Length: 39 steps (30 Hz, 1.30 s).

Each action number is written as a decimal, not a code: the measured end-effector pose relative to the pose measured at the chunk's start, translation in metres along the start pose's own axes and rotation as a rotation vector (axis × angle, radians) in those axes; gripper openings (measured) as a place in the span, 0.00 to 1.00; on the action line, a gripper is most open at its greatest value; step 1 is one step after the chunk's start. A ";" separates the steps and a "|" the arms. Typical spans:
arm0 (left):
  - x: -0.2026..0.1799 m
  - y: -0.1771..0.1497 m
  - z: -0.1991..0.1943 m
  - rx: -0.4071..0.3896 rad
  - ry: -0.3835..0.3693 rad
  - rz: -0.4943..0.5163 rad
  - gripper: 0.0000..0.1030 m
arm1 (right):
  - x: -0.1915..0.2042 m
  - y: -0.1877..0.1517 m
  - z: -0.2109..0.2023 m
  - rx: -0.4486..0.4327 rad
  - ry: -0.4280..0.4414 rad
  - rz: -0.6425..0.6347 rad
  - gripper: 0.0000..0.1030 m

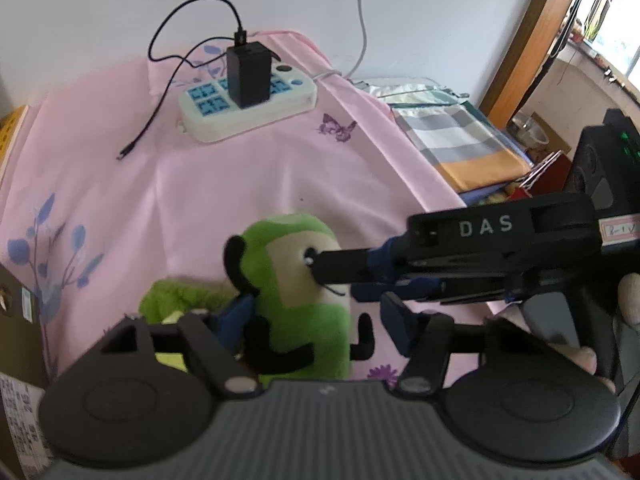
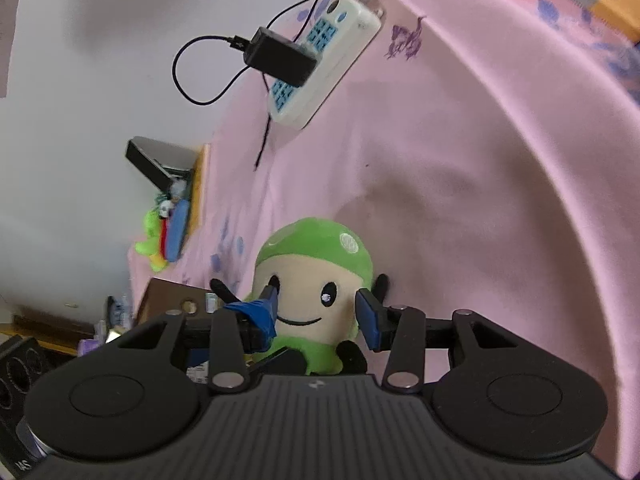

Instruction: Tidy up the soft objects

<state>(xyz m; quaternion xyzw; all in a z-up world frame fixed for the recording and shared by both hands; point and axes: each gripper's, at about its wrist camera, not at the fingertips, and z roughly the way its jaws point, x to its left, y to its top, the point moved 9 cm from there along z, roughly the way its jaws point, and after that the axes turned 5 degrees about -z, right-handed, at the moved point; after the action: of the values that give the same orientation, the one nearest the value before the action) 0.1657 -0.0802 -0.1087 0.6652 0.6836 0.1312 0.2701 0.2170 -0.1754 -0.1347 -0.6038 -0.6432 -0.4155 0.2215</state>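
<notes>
A green plush doll [image 1: 304, 300] with a cream face and black limbs stands on the pink sheet [image 1: 240, 184]. My left gripper [image 1: 320, 320] is open around its body, blue pads on either side, the right pad apart from it. My right gripper [image 2: 320, 312] is open too, its blue pads flanking the doll's face [image 2: 312, 292]; it shows in the left wrist view [image 1: 400, 268] reaching in from the right, one finger against the face. A second green soft thing [image 1: 176, 296] lies behind the doll on the left.
A white power strip [image 1: 248, 104] with a black charger [image 1: 248, 76] and a loose cable lies further back on the sheet. Folded striped cloths [image 1: 460, 144] sit at the right. A cardboard box [image 2: 176, 300] and small toys [image 2: 168, 232] are at the left edge.
</notes>
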 end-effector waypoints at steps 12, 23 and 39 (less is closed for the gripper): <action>0.001 0.002 0.003 0.002 0.028 0.015 0.51 | 0.000 -0.003 0.005 -0.013 0.061 0.027 0.27; -0.030 -0.009 -0.045 -0.074 -0.063 0.064 0.51 | 0.017 -0.019 -0.040 -0.110 0.070 -0.051 0.26; 0.042 -0.022 -0.173 -0.314 -0.054 -0.003 0.50 | 0.136 -0.048 -0.030 -0.187 0.152 -0.286 0.26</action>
<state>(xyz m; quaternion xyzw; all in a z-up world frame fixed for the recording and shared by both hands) 0.0544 -0.0098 0.0131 0.6170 0.6484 0.2181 0.3890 0.1408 -0.1149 -0.0237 -0.4910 -0.6625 -0.5451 0.1510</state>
